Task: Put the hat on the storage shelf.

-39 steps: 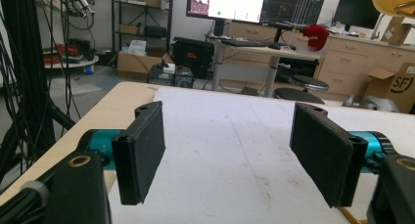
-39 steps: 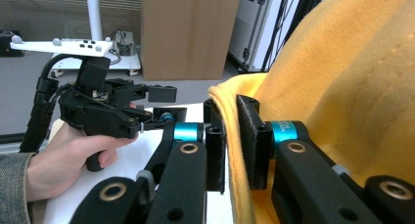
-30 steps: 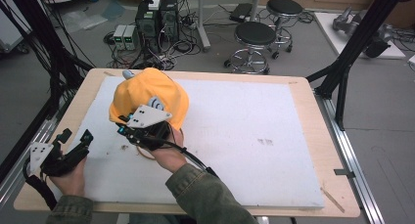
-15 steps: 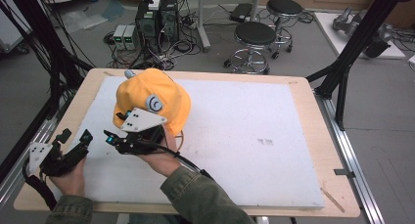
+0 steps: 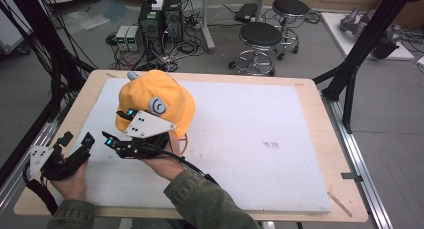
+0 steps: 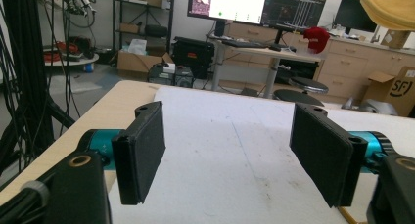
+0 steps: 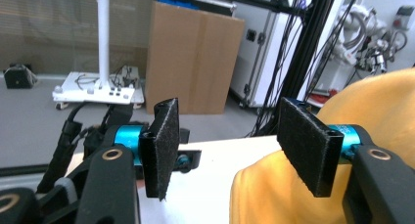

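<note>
An orange cap [image 5: 156,101] with a grey emblem sits raised over the left part of the white mat [image 5: 250,134]; a thin post shows under it. My right gripper [image 5: 116,127] is at the cap's front left, pointing left, jaws open and empty. In the right gripper view the gripper [image 7: 230,111] stands open, with the cap [image 7: 381,116] at the right, behind and below the right jaw. My left gripper [image 5: 77,138] rests open near the table's front left corner. In the left gripper view the gripper [image 6: 230,116] is empty over the mat [image 6: 230,155], the cap [image 6: 391,9] high at right.
The wooden table edge [image 5: 45,189] runs close to my left hand. Black frame poles [image 5: 55,79] stand left of the table and another [image 5: 360,49] at the right. Stools [image 5: 260,36] and computer boxes [image 5: 160,19] sit on the floor beyond.
My right gripper has swung from facing the cap's front to pointing left, toward the left gripper. The cap and my left gripper have stayed in place.
</note>
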A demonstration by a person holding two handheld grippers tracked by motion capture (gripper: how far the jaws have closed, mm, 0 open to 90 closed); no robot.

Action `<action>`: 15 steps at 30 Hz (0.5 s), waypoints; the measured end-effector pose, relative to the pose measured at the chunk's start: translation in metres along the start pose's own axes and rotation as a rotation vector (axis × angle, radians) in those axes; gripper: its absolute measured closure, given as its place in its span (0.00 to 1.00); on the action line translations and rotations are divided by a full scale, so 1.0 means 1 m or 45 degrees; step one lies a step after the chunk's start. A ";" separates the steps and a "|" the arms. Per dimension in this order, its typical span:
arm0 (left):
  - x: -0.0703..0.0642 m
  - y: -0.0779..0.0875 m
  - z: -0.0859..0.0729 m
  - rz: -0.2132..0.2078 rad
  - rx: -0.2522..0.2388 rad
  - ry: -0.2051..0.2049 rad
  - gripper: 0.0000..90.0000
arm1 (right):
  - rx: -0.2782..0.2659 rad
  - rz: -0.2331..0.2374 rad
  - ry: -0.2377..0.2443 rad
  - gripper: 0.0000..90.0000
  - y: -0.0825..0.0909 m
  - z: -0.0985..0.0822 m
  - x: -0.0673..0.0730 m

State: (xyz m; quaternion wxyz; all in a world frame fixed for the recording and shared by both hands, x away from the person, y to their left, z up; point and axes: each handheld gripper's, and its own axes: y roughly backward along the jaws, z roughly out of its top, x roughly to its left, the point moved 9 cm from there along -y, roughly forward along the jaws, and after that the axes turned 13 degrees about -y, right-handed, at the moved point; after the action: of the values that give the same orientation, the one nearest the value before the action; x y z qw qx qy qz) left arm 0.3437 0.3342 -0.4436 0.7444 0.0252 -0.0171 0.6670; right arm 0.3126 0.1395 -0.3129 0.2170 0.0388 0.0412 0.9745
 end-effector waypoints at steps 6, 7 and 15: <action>-0.001 0.000 0.000 -0.002 0.000 0.001 0.32 | -0.053 -0.002 -0.004 0.43 0.006 0.009 -0.001; -0.001 0.000 0.000 -0.002 -0.001 0.003 0.32 | -0.068 -0.006 -0.012 0.43 0.008 0.012 -0.002; 0.000 0.000 0.000 -0.002 -0.001 0.005 0.32 | -0.161 -0.012 -0.038 0.40 0.020 0.027 -0.006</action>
State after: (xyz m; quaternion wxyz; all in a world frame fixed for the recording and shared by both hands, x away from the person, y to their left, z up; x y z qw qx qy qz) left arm 0.3436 0.3343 -0.4435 0.7449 0.0235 -0.0159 0.6666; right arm 0.3125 0.1202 -0.2841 0.2242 0.0396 -0.0234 0.9734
